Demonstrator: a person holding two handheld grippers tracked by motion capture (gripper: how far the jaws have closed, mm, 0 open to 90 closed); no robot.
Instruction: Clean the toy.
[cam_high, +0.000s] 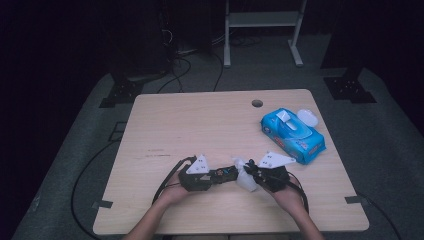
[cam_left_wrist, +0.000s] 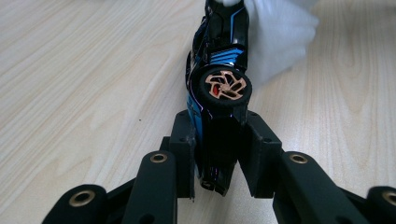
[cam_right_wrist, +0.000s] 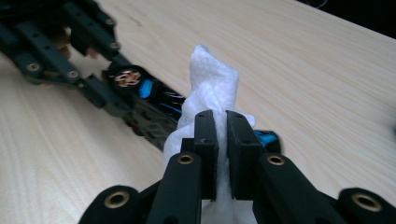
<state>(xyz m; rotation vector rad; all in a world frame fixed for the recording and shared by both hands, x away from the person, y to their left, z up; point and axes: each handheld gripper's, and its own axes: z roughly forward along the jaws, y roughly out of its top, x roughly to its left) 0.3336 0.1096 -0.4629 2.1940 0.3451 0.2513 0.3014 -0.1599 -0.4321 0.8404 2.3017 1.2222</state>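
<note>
left claw (cam_left_wrist: 219, 140) clamped on the tail of the toy car (cam_left_wrist: 217, 79) low over the bench (cam_high: 200, 125), right claw (cam_right_wrist: 222, 140) pinched shut on a wipe (cam_right_wrist: 210, 84) at its nose, so best rub in short, light strokes while the left holds firm.

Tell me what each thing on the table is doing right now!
Black toy car with blue stripes: lying on its side, clamped at one end.
White crumpled wipe: pinched, pressed against the car.
Blue wipes packet: lying flat, white lid flipped open.
Left gripper: shut on the car.
Right gripper: shut on the wipe.
</note>
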